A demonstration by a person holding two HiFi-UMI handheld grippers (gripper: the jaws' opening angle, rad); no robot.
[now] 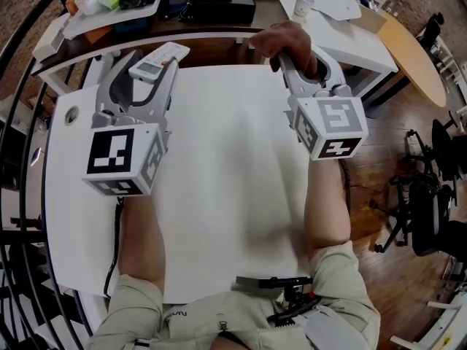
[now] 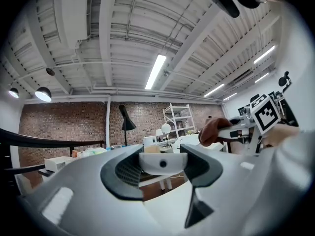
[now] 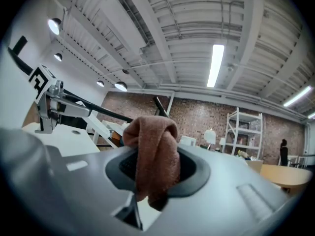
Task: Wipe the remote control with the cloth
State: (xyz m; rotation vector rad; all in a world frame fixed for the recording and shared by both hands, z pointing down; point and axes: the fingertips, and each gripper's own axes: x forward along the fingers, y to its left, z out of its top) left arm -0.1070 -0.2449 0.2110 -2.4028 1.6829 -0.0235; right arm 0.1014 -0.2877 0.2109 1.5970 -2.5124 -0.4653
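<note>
A white remote control (image 1: 157,58) with a small screen sits crosswise between the fingers of my left gripper (image 1: 144,68), which is shut on it above the far left part of the white table (image 1: 233,166). In the left gripper view the remote's end face (image 2: 162,163) is pinched between the dark pads of the left gripper (image 2: 162,170). A brown cloth (image 1: 289,39) is bunched in my right gripper (image 1: 298,58) at the far right of the table. In the right gripper view the cloth (image 3: 154,149) hangs folded between the jaws of the right gripper (image 3: 157,170). The two grippers are apart.
Behind the table a lower shelf (image 1: 219,13) carries trays, boxes and a black case. A round wooden table (image 1: 416,57) and a black office chair (image 1: 430,210) stand to the right. A black railing (image 1: 22,195) curves along the left, and a cable (image 1: 115,239) hangs at the table's left.
</note>
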